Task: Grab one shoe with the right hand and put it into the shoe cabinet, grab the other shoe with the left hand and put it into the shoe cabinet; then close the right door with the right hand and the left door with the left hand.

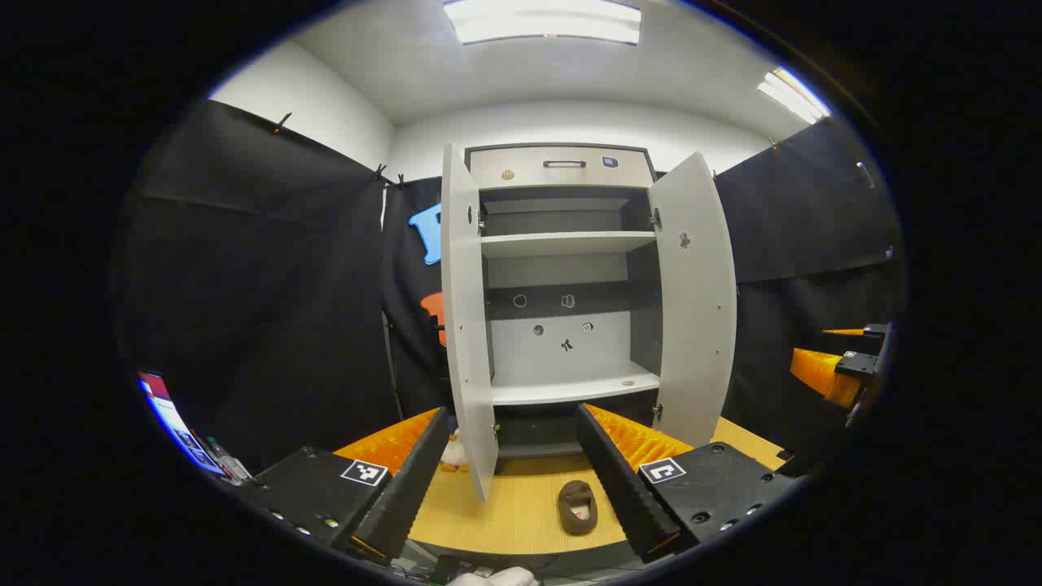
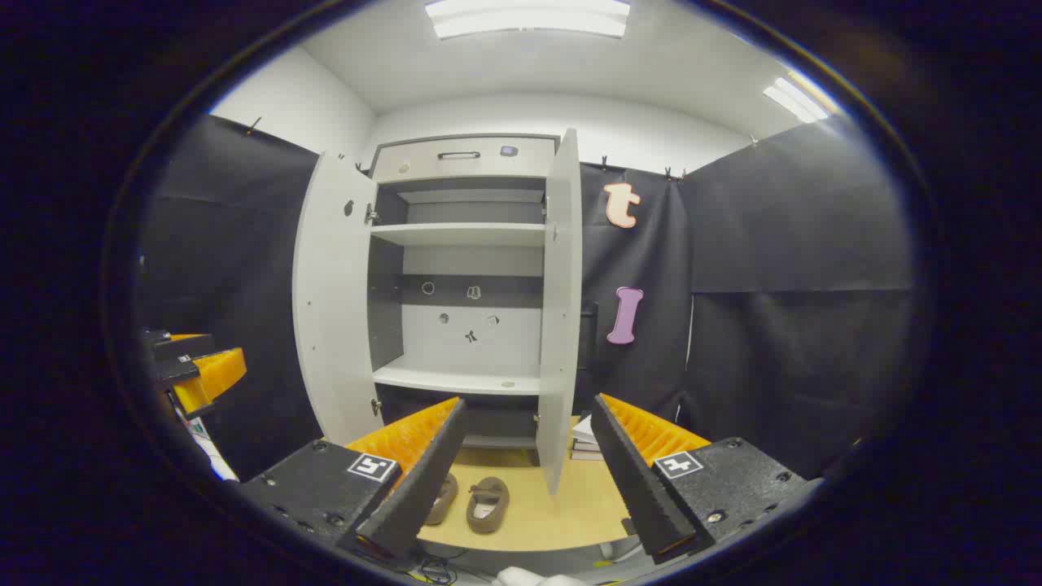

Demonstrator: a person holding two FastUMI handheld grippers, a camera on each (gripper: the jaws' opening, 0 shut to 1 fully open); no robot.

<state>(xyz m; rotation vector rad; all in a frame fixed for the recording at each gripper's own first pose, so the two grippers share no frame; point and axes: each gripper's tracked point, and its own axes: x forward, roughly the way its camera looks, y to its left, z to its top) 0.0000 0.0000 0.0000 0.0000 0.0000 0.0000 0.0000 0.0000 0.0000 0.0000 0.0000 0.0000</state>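
Observation:
The shoe cabinet [image 1: 562, 244] stands at the back of a wooden table [image 1: 521, 505], its left door [image 1: 468, 325] and right door [image 1: 692, 301] both swung wide. One brown shoe [image 1: 577, 506] lies on the table in front of it, between the fingers of my left gripper [image 1: 513, 412], which is open and holds nothing. In the right gripper view both brown shoes [image 2: 488, 505] [image 2: 444, 498] lie side by side before the cabinet [image 2: 460, 268]. My right gripper [image 2: 529, 401] hangs above them, open and empty. The cabinet's lower shelf [image 2: 456, 378] is bare.
A stack of books [image 2: 584, 435] lies on the table right of the cabinet's right door [image 2: 560, 309]. A small pale object [image 1: 452, 452] sits by the left door's foot. A lit screen [image 1: 175, 423] shows at far left. Black cloth walls close in on both sides.

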